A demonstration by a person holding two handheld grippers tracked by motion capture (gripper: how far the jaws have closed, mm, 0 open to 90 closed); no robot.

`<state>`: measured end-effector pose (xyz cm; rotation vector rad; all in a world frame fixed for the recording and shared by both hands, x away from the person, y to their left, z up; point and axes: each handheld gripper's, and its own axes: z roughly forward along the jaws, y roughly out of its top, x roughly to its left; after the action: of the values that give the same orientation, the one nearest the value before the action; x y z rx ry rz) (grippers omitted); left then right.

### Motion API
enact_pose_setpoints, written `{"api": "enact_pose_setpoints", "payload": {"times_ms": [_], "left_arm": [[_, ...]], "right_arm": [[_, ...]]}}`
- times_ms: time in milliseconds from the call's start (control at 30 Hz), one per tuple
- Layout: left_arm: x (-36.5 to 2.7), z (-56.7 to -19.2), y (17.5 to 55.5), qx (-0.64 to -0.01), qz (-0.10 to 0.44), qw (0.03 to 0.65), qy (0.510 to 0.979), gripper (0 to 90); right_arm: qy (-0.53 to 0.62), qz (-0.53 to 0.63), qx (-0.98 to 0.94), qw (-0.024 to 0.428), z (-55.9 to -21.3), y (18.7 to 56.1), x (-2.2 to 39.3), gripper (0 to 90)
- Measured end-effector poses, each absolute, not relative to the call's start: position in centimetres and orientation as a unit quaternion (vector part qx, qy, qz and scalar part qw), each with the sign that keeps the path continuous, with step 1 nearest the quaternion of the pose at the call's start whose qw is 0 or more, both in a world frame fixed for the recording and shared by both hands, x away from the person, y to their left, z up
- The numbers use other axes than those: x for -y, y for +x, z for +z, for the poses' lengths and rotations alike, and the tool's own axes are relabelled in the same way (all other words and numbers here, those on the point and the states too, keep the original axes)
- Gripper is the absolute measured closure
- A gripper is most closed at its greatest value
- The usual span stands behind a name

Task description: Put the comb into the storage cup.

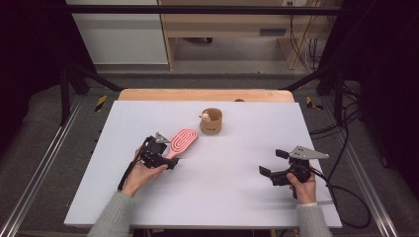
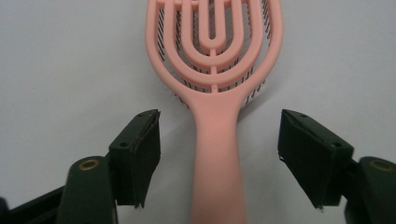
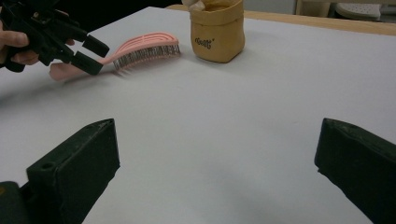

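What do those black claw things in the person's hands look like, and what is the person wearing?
Both are black tools with two blocky, flat-faced jaws. The left gripper and the right gripper each carry a grey three-cornered plate on top, and a black cable trails from each. The left gripper's arms have brass-coloured rings at the joints. The person wears light grey knitted sleeves.

Illumination is even and diffuse from overhead. The white table is bright; the surroundings fall into darkness. Shadows beneath the pink hairbrush are soft. The gripper views render near jaws slightly blurred. No glare.
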<state>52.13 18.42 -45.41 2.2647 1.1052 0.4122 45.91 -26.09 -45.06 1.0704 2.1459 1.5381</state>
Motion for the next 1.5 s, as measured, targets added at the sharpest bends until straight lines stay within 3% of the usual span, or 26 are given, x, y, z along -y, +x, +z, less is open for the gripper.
{"api": "enact_pose_setpoints", "payload": {"times_ms": [633, 1500], "left_arm": [[-18.30, -45.59, 52.30, -0.417, 0.153, 0.288, 0.848, 53.9], [-17.75, -46.07, 52.67, -0.428, 0.154, 0.265, 0.850, 68.0]], "right_arm": [[0.372, 0.535, -0.745, 0.145, -45.06, 45.92, 26.08, 0.3], [0.372, 0.535, -0.745, 0.144, -45.05, 45.92, 26.08, 0.3]]}}
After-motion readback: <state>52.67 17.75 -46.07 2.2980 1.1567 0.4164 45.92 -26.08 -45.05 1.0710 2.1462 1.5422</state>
